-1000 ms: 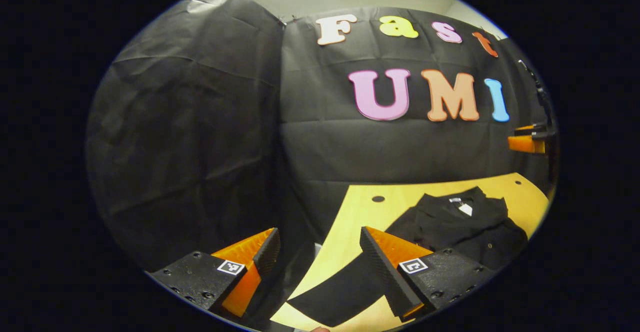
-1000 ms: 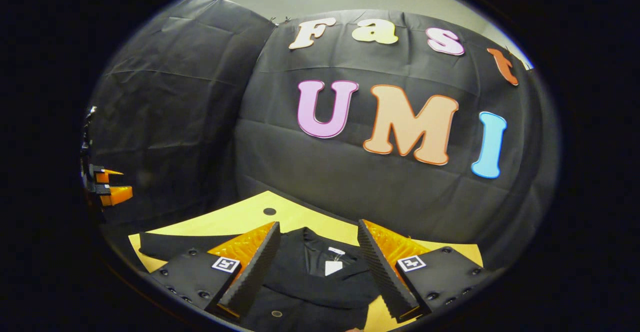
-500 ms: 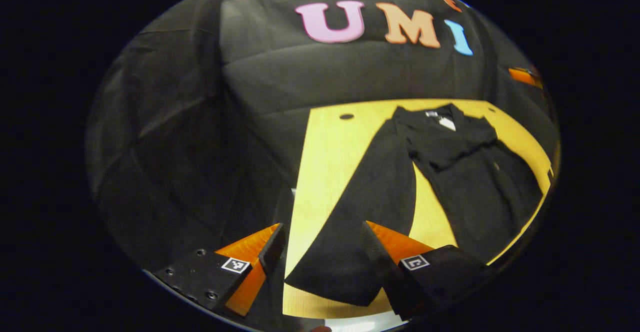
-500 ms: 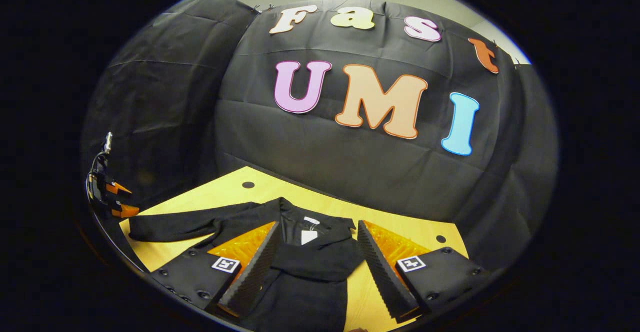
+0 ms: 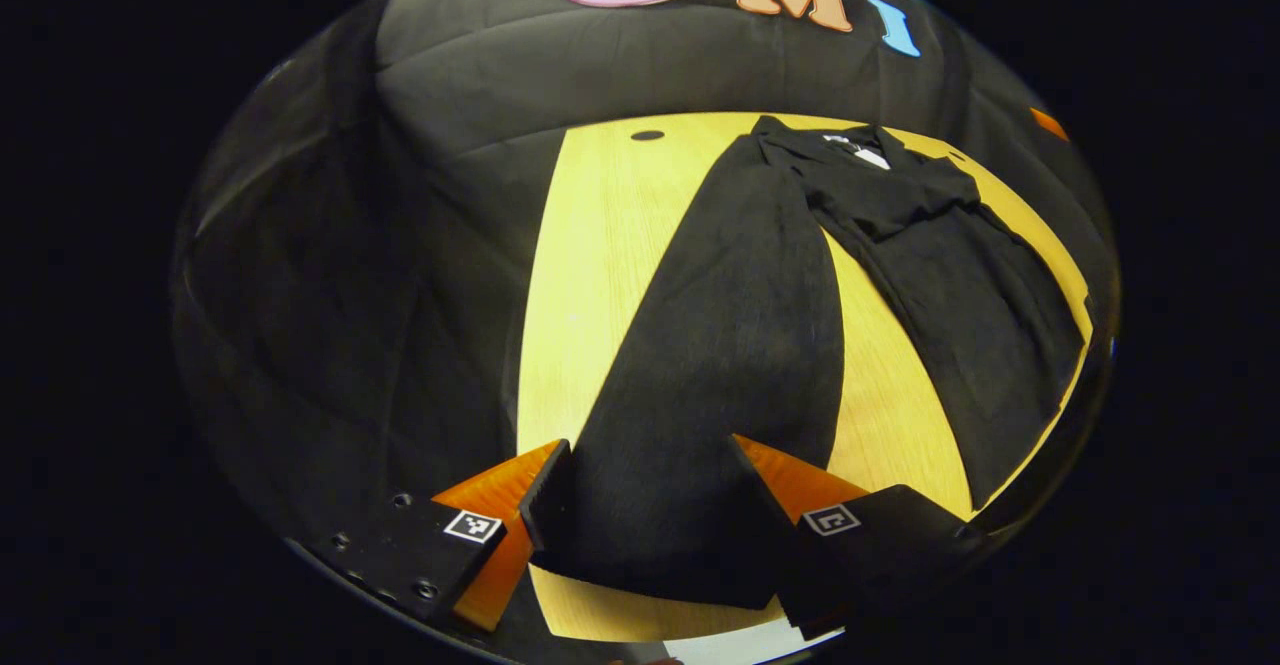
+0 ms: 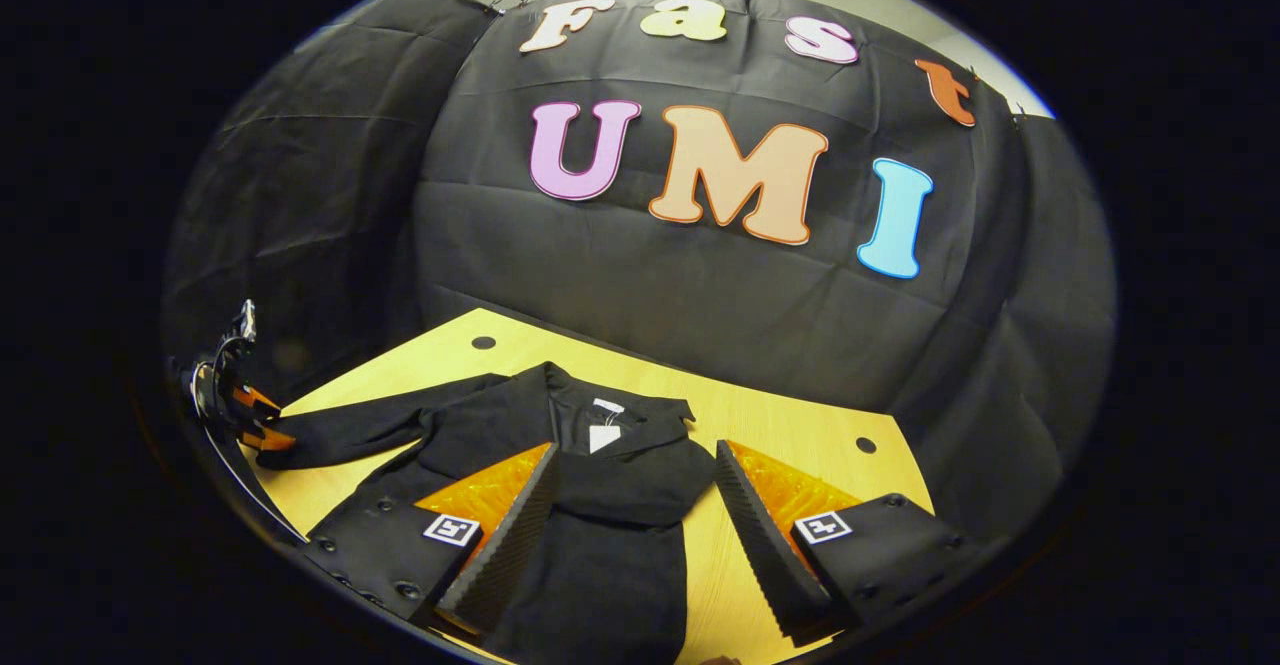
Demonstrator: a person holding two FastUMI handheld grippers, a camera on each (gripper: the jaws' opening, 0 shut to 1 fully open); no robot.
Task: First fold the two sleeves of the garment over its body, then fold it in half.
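A black collared garment [image 5: 960, 285] lies flat on the yellow wooden table [image 5: 590, 275], with a white tag [image 5: 872, 157] at its neck. One long sleeve [image 5: 730, 345] stretches toward me, away from the body. My left gripper [image 5: 645, 460] is open, and the sleeve's cuff end lies between its fingers. In the right gripper view the garment [image 6: 620, 545] lies below my open right gripper [image 6: 635, 455], whose fingers stand either side of the collar and chest and hold nothing. There the left gripper [image 6: 255, 420] appears at the far left, at the end of the sleeve [image 6: 370, 425].
The black cloth wall rises close behind the table's far edge. The tabletop [image 6: 780, 415] has small round holes [image 6: 483, 342] near its back corners. Bare wood shows left of the sleeve and between sleeve and body. The table's near edge runs just under the left fingers.
The left gripper has tipped down and come in over the sleeve, so the cuff now lies between its fingers. The right gripper has shifted slightly, bringing more of the garment into its view.
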